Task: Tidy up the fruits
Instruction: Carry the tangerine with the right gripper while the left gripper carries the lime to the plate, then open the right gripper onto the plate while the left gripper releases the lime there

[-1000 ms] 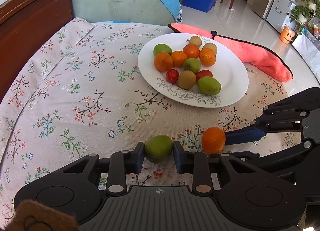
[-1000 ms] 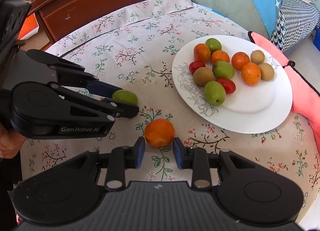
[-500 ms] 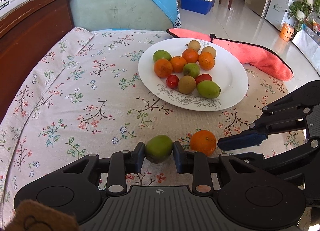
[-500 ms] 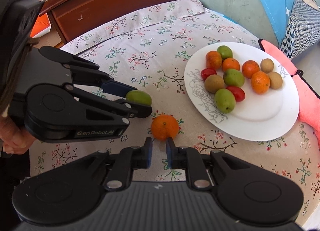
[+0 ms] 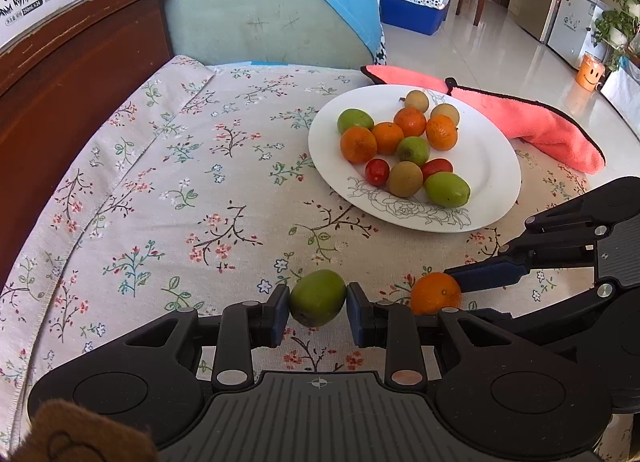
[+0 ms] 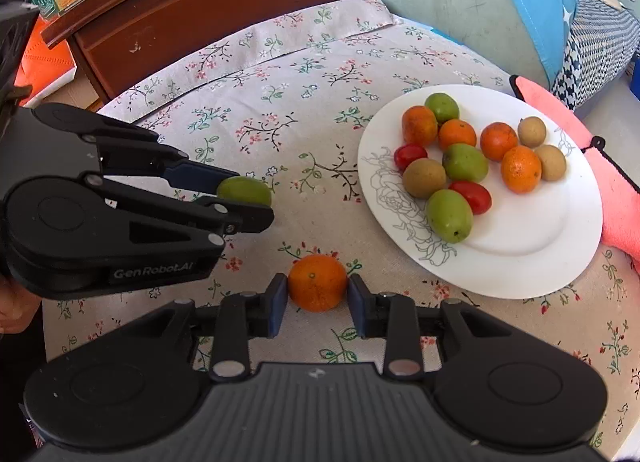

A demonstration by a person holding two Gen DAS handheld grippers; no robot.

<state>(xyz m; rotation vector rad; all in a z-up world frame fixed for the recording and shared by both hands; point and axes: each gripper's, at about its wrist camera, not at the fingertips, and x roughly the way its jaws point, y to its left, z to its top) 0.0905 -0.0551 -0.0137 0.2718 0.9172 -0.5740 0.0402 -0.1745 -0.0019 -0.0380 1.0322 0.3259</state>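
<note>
Left gripper pinches a green fruit, pads tight on both sides, low over the tablecloth; no change over the last second.

The right gripper is the one that changed. Half a second ago its jaws were nearly pressed together just short of the orange, nothing between them. They have just been opening, and now the orange sits between the pads, flanked on both sides. Pads look to be touching the peel, but I can't tell how firm that is. The orange looks to be resting on the cloth, not lifted.

My read: a missed or reset grab, now lined up properly. It needs a firm squeeze before any lift.

The plate is near, to the right in the right wrist view, already carrying oranges, green fruit, brown ones and small red ones, with bare space on its near side. Pink cloth lies past it.
</note>
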